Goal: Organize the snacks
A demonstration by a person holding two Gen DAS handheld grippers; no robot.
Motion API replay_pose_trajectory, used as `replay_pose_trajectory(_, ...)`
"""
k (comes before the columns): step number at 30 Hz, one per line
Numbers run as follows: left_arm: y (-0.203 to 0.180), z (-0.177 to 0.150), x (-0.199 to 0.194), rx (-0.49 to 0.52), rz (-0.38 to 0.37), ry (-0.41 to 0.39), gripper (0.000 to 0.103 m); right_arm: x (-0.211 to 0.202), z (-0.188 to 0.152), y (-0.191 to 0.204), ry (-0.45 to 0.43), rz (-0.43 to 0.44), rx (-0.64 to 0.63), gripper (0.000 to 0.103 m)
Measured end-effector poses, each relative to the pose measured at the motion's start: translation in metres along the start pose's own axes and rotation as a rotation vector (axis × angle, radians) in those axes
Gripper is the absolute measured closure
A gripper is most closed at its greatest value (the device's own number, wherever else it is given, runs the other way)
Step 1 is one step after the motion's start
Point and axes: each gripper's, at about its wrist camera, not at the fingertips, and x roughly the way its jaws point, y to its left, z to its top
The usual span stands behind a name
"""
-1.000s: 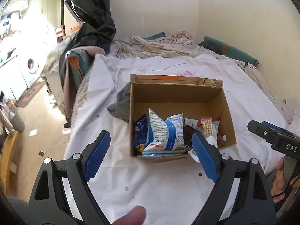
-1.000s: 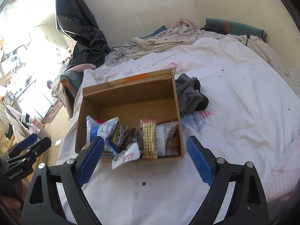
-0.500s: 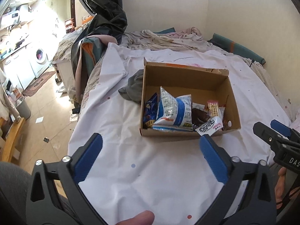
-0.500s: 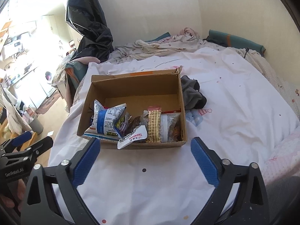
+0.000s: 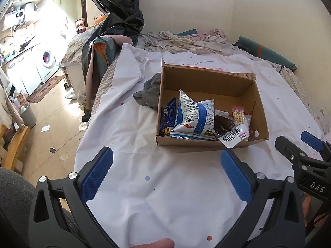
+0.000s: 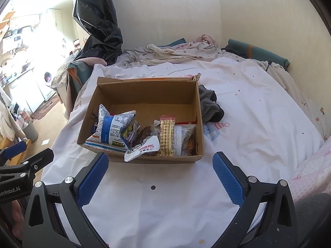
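Grey cloth [image 5: 150, 91] bunched against cardboard box [image 5: 209, 143] on bedsheet [image 5: 165, 196].

Cardboard box [image 5: 209, 145]: matt brown, corrugated, rim torn at far corner. Blue-white snack bag [image 5: 194, 116]: glossy crinkled plastic film. White sachet [image 6: 142, 147]: smooth shiny foil-like wrap. Checked bar wrapper [image 6: 166, 136]: printed plastic, slight sheen. Bed sheet [image 5: 157, 188]: white matt cloth, creased, dotted. Grey garment [image 6: 210, 106]: soft matt fabric. Black sheeting [image 5: 118, 18]: glossy, crumpled plastic. Left gripper [image 5: 165, 170]: matt black plastic frame, blue knurled rubbery pads, bright metal screws.
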Motion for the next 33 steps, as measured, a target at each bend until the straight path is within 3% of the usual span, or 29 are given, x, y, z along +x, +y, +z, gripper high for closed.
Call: replay_pose_trajectory(33,0.0007,-0.0001,-0.0011,0.003,0.003,0.006,0.0,0.0015,-0.0001,-0.0067,0.009,0.008,0.043,0.0)
